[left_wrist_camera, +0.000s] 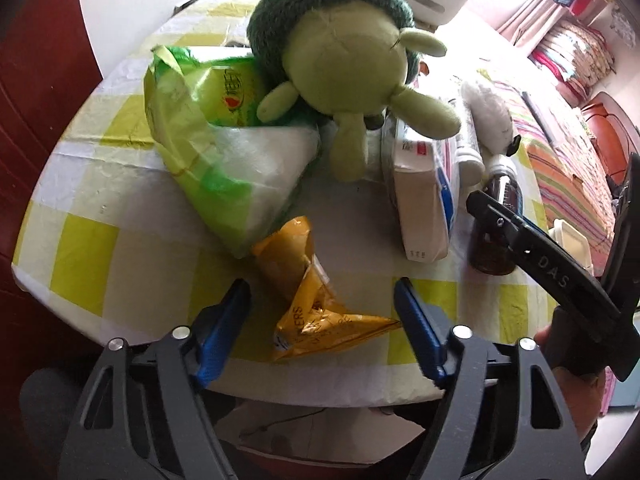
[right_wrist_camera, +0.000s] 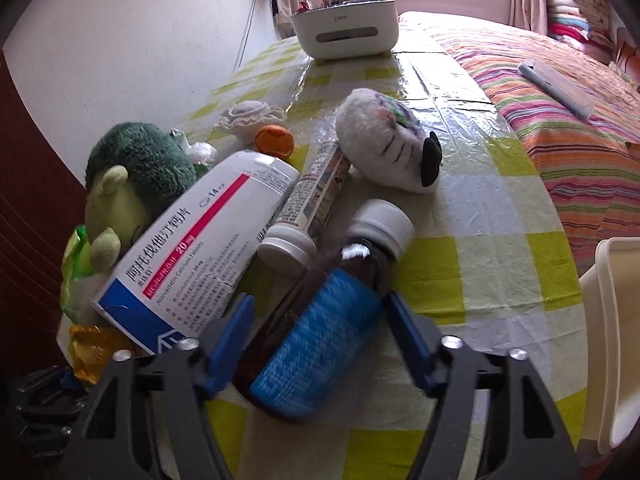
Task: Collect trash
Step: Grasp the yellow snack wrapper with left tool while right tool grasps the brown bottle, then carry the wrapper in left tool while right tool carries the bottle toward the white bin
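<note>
A crumpled yellow snack wrapper (left_wrist_camera: 316, 300) lies near the front edge of the checked table (left_wrist_camera: 84, 256); it also shows in the right wrist view (right_wrist_camera: 90, 350). My left gripper (left_wrist_camera: 322, 300) is open, its blue fingers on either side of the wrapper's lower end. A brown medicine bottle with a blue label and white cap (right_wrist_camera: 320, 328) lies on the table; it also shows in the left wrist view (left_wrist_camera: 496, 224). My right gripper (right_wrist_camera: 320, 320) is open around this bottle, apart from it. The right gripper shows in the left wrist view (left_wrist_camera: 520, 240).
A green and white plastic bag (left_wrist_camera: 224, 148), a green plush toy (left_wrist_camera: 340, 60), a medicine box (right_wrist_camera: 192, 248), a white tube bottle (right_wrist_camera: 308, 208), a white plush toy (right_wrist_camera: 388, 148) and an orange ball (right_wrist_camera: 274, 140) crowd the table. A white caddy (right_wrist_camera: 346, 30) stands far back. A white bin (right_wrist_camera: 616, 320) is right.
</note>
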Demonstrator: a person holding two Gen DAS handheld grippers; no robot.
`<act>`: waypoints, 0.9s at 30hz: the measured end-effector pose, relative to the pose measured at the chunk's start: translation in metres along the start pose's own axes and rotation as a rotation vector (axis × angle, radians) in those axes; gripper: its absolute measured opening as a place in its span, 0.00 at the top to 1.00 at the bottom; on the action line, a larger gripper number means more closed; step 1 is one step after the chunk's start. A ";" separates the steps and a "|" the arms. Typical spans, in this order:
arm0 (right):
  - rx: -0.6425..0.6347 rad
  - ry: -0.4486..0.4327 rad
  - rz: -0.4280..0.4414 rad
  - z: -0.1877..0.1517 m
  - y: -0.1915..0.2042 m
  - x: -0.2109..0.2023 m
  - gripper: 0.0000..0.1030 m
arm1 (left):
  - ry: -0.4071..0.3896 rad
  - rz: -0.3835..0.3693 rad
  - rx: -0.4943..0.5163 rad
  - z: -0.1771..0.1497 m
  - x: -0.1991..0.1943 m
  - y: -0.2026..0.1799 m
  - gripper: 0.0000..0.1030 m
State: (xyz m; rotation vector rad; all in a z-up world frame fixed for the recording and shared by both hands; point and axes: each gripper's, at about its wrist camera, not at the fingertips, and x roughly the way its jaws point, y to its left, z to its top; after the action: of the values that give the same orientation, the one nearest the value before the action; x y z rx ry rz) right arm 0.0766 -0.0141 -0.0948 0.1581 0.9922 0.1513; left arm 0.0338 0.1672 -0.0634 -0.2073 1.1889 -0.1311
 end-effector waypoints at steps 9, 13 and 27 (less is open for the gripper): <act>-0.012 -0.027 0.007 -0.007 -0.010 -0.011 0.58 | -0.018 0.015 0.005 0.000 0.003 -0.007 0.52; -0.011 -0.055 0.009 -0.007 -0.016 -0.019 0.59 | -0.035 0.019 -0.005 -0.004 0.001 -0.007 0.54; -0.010 -0.111 0.042 -0.012 -0.026 -0.043 0.59 | -0.142 0.073 0.094 -0.020 -0.025 -0.032 0.55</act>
State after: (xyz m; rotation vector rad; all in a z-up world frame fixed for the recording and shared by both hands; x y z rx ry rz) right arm 0.0452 -0.0472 -0.0710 0.1769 0.8778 0.1841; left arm 0.0065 0.1399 -0.0403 -0.0890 1.0451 -0.1063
